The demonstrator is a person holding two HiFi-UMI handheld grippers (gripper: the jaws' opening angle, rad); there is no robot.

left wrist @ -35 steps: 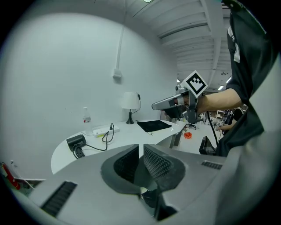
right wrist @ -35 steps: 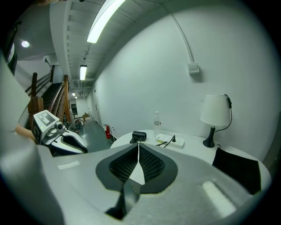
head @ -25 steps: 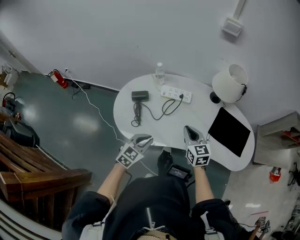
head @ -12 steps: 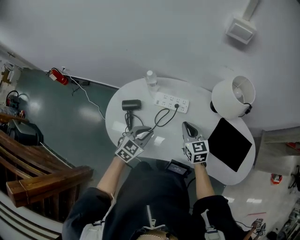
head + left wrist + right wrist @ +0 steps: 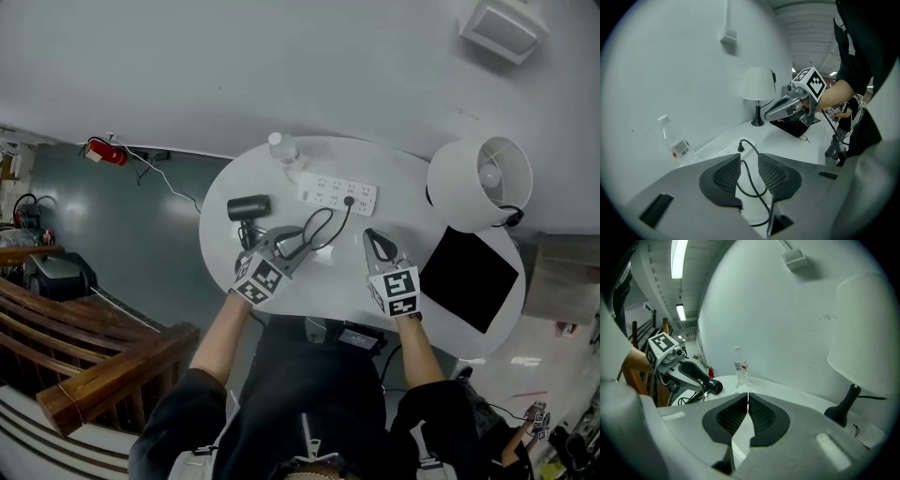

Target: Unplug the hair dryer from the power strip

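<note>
The hair dryer lay on the white table to the left of the power strip. Its plug sat in the strip (the cord looped toward the person). In front of the strip, the left gripper hung over that cord. Its jaws stood slightly apart, having just been opening, and the cord showed through the gap with nothing pressed. The right gripper, also in front of the strip, was closed and empty. A bottle stood off the strip's left end.

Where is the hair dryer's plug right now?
In the head view the plug sits in the power strip, right of its middle, between the water bottle and the lamp.
</note>
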